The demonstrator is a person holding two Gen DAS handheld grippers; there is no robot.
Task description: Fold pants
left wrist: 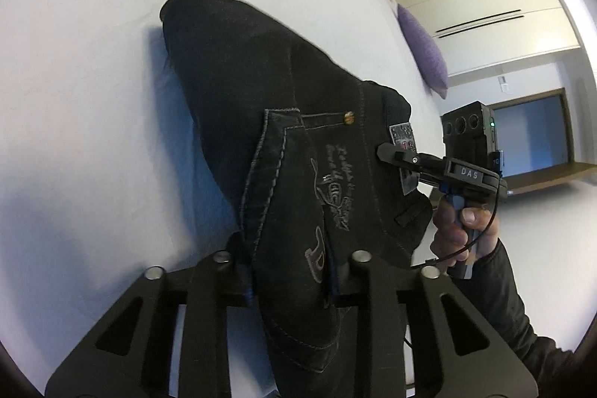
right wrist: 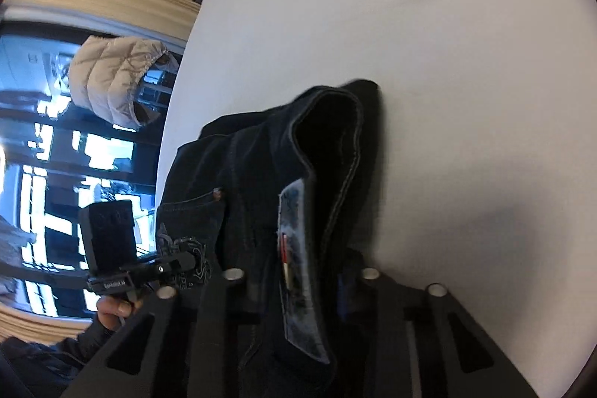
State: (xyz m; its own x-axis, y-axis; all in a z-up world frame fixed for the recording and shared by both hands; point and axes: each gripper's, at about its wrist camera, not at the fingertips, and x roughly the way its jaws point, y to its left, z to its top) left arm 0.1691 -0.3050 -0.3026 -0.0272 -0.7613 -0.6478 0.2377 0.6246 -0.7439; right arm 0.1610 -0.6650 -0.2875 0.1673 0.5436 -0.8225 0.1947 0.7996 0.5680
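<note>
Black pants (left wrist: 283, 122) lengthwise away from both grippers (waistband clamped)

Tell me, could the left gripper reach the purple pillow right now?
Probably not. The left gripper has its jaws shut on the black pants, and the purple pillow lies far across the white bed, so it would have to let go first.

Dark jeans (right wrist: 261, 181) fill the lower centre, clamped in the right gripper (right wrist: 298, 286); the left gripper (right wrist: 186, 262) pinches them at lower left, over a white bed (right wrist: 410, 25).
</note>
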